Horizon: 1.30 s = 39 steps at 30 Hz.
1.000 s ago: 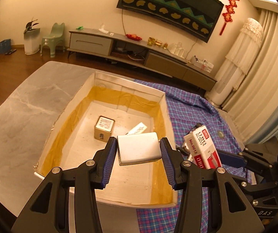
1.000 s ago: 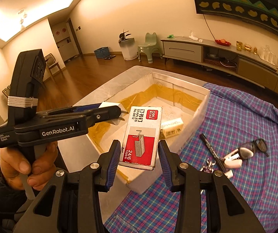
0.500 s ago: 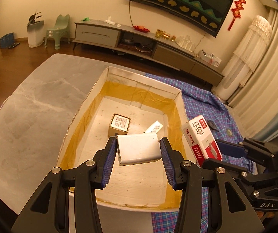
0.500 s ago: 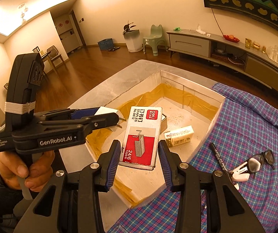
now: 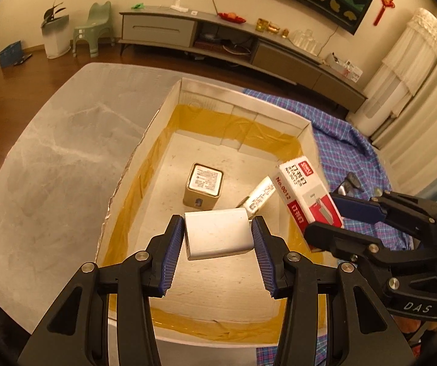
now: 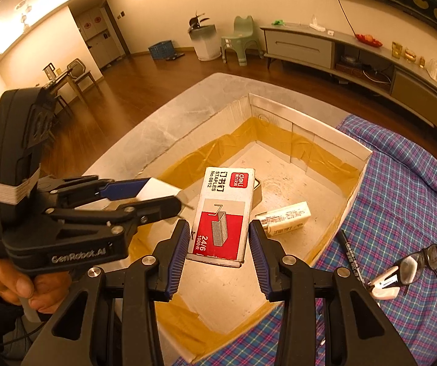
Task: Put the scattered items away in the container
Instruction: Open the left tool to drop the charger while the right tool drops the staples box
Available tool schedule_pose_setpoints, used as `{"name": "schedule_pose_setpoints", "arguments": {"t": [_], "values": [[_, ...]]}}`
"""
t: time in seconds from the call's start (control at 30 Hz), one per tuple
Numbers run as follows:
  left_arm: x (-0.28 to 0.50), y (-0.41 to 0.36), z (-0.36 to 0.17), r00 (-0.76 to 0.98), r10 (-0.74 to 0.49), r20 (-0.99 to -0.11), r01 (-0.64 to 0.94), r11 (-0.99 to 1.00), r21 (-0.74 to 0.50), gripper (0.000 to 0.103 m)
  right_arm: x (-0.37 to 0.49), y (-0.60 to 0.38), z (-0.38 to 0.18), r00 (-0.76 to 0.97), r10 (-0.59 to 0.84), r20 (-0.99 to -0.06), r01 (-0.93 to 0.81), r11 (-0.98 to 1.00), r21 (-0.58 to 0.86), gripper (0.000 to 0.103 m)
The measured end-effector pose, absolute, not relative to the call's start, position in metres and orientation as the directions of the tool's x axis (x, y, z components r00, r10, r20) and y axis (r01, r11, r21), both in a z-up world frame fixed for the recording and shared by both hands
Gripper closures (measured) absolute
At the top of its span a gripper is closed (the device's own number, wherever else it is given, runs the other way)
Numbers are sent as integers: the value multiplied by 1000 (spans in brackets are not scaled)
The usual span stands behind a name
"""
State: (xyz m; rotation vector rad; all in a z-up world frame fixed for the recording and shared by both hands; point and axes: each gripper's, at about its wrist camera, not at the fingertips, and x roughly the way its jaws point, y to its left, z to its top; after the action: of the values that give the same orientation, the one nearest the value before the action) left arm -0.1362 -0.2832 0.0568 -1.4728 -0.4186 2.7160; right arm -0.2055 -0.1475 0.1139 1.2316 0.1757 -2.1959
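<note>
My left gripper [image 5: 217,239] is shut on a white charger block [image 5: 218,233] and holds it above the open cardboard box [image 5: 169,106]. My right gripper [image 6: 217,238] is shut on a red and white staples box [image 6: 224,213], also over the box; it shows in the left wrist view [image 5: 307,198] at the box's right wall. Inside the box lie a small square tin [image 5: 204,184] and a cream packet [image 6: 285,218]. The left gripper and charger show in the right wrist view [image 6: 154,193].
The box stands on a grey marble table [image 5: 57,158] beside a blue plaid cloth [image 6: 401,189]. On the cloth lie a black pen [image 6: 351,254], glasses [image 6: 416,263] and a white stapler [image 6: 384,285]. My hand holds the left gripper handle [image 6: 29,283].
Both grippers have moved forward over the box with their items still held. The staples box now hangs inside the box's right wall.
</note>
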Motion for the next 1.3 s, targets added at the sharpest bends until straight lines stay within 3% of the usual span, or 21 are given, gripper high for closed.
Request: {"name": "schedule_pose_setpoints", "arguments": {"t": [0.73,1.3], "values": [[-169,-279,5,-368,47,-929,1,-999,-51,55,-274,-196,32,-120,-276,-954,576,-802,159,61],[-177,-283,-14,-314,60,-948,-4,-998,-61,53,-281,-212,9,-72,-209,-975,585,-801,128,62]]}}
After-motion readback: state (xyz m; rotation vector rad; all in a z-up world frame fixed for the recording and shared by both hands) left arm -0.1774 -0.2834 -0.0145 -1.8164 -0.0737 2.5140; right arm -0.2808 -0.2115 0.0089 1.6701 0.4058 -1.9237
